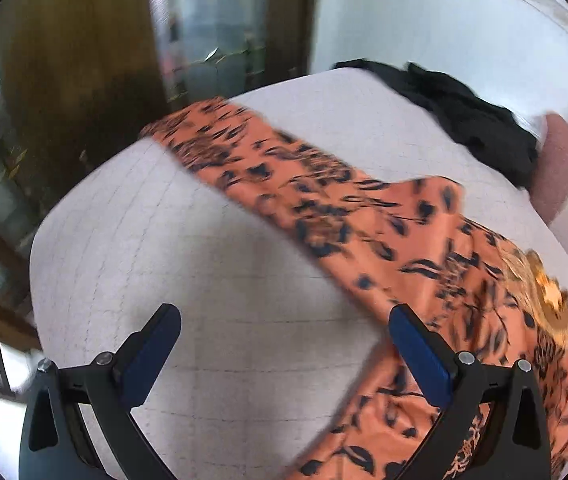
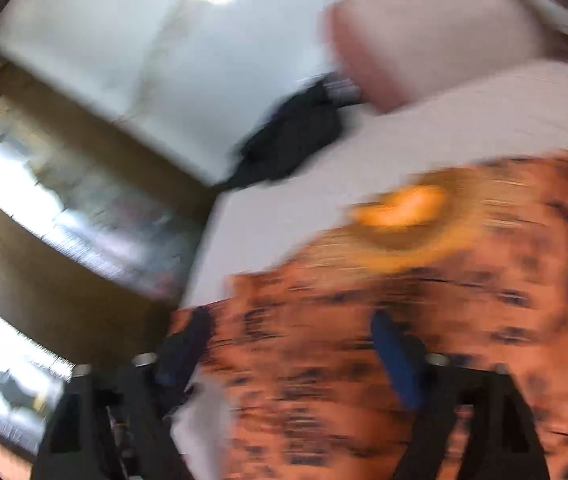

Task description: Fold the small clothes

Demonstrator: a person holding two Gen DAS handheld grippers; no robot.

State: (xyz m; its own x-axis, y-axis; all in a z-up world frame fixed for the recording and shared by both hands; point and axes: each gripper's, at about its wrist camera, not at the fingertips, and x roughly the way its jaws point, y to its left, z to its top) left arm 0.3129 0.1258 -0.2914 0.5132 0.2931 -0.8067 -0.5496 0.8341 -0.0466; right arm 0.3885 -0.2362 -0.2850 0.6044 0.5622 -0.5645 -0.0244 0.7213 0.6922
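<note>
Orange leopard-print garment (image 1: pixel 364 216) across grid-lined white table (image 1: pixel 212 280), both tongs (image 1: pixel 284 344) (image 2: pixel 292 344) agape, empty.

I'm working in what looks like a room in a home. My surface is a pale grey quilted cover with a stitched grid (image 1: pixel 212 216), laid over something soft-edged like a bed or padded table. Past its far edge I see a glossy white tiled floor (image 1: pixel 424 24) catching the light, a dark brown wooden door frame (image 1: pixel 68 60) with a glass pane (image 1: pixel 212 32) beside it, and a dusty pink upholstered cushion (image 2: pixel 436 36). A crumpled black garment (image 1: pixel 472 120) lies near the cover's edge.
</note>
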